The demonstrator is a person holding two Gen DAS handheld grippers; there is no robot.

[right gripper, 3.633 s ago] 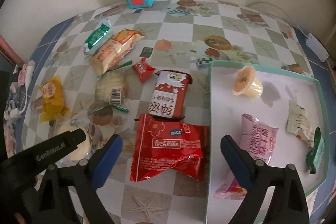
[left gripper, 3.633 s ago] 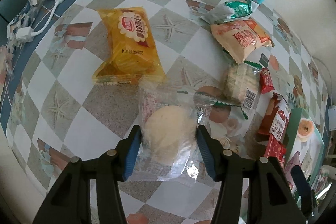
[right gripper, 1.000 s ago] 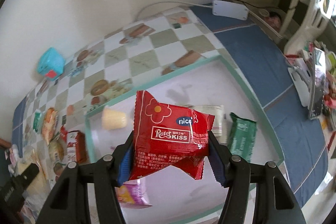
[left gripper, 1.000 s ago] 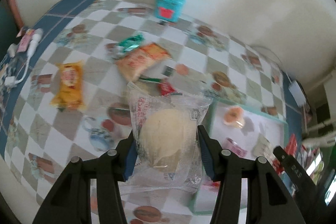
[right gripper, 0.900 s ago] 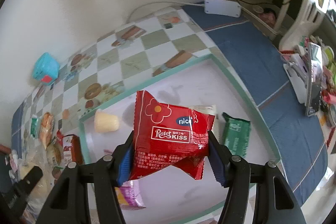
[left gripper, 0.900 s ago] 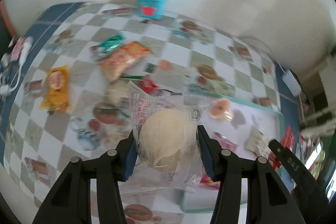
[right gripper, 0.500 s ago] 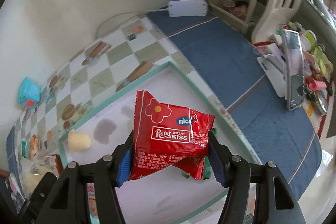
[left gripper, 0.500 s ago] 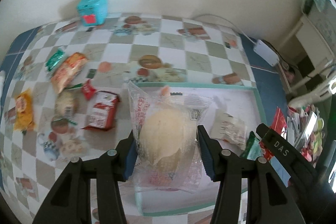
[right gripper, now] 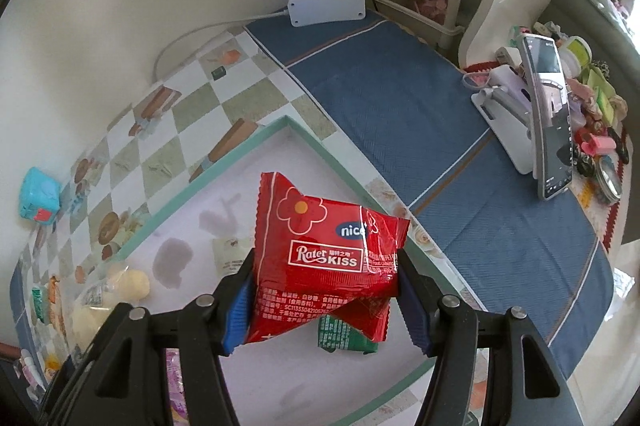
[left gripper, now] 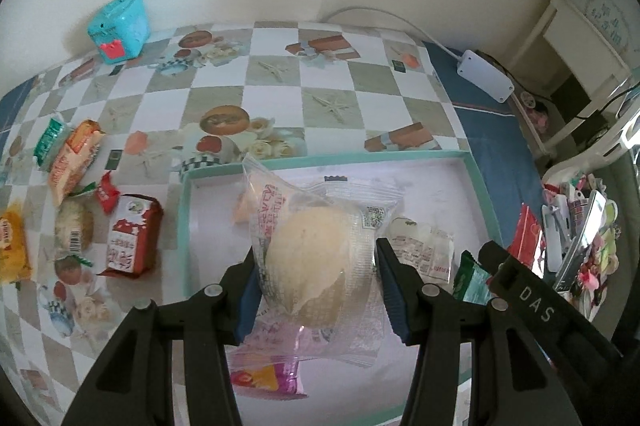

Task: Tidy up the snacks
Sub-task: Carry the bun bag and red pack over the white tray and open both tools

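A checkered tablecloth carries a teal-rimmed tray, a teal box and loose snack packets.

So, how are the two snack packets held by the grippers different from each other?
The bun packet has a clear wrapper, so the pale round bun inside shows; the red packet is opaque, with white "Rater KISS" print and a flower. The bun packet looks rounded and full, while the red packet is creased and folded at its lower end. The left gripper holds the bun packet, the right gripper the red one. Both are gripped at their sides above the teal-rimmed tray.
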